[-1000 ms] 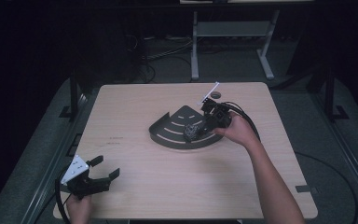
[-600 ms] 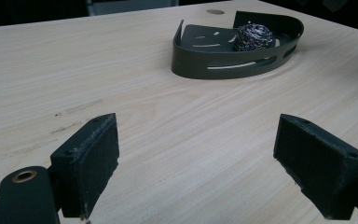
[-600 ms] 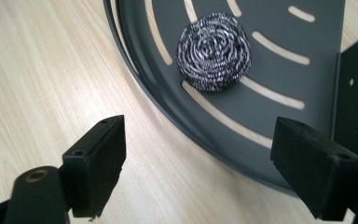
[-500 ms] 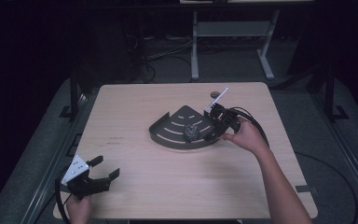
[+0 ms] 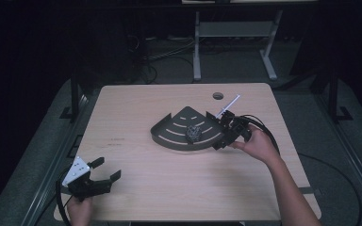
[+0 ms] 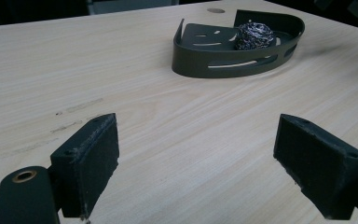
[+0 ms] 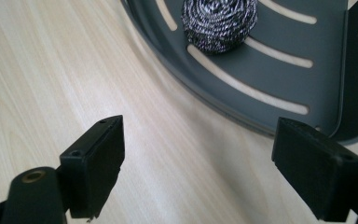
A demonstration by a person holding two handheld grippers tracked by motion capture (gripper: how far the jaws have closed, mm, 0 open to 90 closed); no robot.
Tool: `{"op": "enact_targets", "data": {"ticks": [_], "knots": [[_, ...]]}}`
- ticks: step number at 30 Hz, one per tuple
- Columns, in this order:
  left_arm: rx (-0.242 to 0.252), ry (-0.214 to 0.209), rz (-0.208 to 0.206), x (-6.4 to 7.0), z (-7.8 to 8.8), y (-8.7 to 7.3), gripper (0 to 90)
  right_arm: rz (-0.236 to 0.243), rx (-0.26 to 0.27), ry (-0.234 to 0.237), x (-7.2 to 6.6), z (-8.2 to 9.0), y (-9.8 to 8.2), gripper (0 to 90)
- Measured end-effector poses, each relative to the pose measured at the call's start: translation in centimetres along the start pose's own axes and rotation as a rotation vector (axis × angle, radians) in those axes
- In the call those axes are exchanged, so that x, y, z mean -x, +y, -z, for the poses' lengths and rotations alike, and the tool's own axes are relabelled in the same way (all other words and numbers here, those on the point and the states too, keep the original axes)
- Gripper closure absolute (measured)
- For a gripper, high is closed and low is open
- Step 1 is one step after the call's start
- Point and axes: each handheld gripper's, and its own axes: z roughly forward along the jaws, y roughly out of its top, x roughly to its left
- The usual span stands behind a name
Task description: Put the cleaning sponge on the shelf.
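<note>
Withdrawn toward the bench's right edge, the right tongs (image 5: 225,136) have just been opening — now spread, empty — retreat level, clearing the tray (image 5: 169,134) and scourer (image 5: 193,133).

A round, silvery steel-wool scourer (image 7: 219,22) sits inside a dark grey fan-shaped tray (image 7: 307,88) with slotted floor and low walls, lying flat just ahead of the right gripper (image 7: 198,172), beyond its wide-apart jaws.

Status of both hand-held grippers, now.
Left hand-held gripper: open, holding nothing, over bare table.
Right hand-held gripper: open, jaws just opening, nothing between them; steel wool scourer lies in the grey slotted tray ahead.
</note>
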Motion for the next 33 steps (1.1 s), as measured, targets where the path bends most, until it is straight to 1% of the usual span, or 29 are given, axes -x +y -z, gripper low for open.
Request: {"op": "enact_targets", "data": {"ticks": [2, 3, 6, 9, 10, 15, 18, 23, 24, 30, 32, 33], "knots": [[0.000, -0.005, 0.005, 0.0, 0.0, 0.0, 13.5, 0.004, -0.003, -0.006, -0.1, 0.1, -0.3, 16.5], [-0.001, -0.007, 0.006, -0.1, 0.0, 0.0, 13.5, 0.001, 0.002, -0.001, -0.1, 0.1, -0.4, 16.5], [-0.003, -0.004, 0.004, 0.0, -0.1, 0.0, 13.5, -0.009, 0.010, 0.005, -0.2, 0.3, -0.9, 16.5], [-0.004, -0.007, 0.000, 0.0, -0.1, 0.0, 13.5, -0.013, 0.013, 0.000, -0.2, 0.3, -1.4, 16.5], [-0.005, -0.006, -0.001, 0.0, -0.1, 0.0, 13.5, -0.013, 0.006, -0.002, -0.2, 0.2, -1.6, 16.5], [-0.005, -0.006, 0.002, 0.0, -0.1, 0.0, 13.5, -0.015, 0.017, -0.004, -0.3, 0.3, -2.7, 16.7], [-0.004, -0.006, 0.001, 0.0, -0.1, 0.0, 13.5, -0.021, 0.011, -0.008, -0.4, 0.3, -3.3, 16.7], [-0.004, -0.004, 0.001, 0.0, -0.1, 0.0, 13.5, -0.031, 0.019, -0.007, -0.4, 0.2, -4.4, 16.7], [-0.005, -0.005, 0.001, 0.0, -0.1, 0.0, 13.5, -0.032, 0.012, -0.007, -0.3, 0.2, -4.6, 16.7], [-0.004, -0.005, 0.002, 0.1, -0.1, 0.0, 13.5, -0.048, 0.023, -0.004, -0.4, 0.3, -5.8, 16.7], [-0.004, -0.006, 0.000, 0.1, -0.1, 0.0, 13.5, -0.044, 0.015, -0.008, -0.4, 0.3, -6.1, 16.7], [-0.007, -0.005, -0.001, 0.1, -0.1, 0.0, 13.5, -0.045, 0.025, -0.008, -0.5, 0.3, -6.3, 16.7]]}}
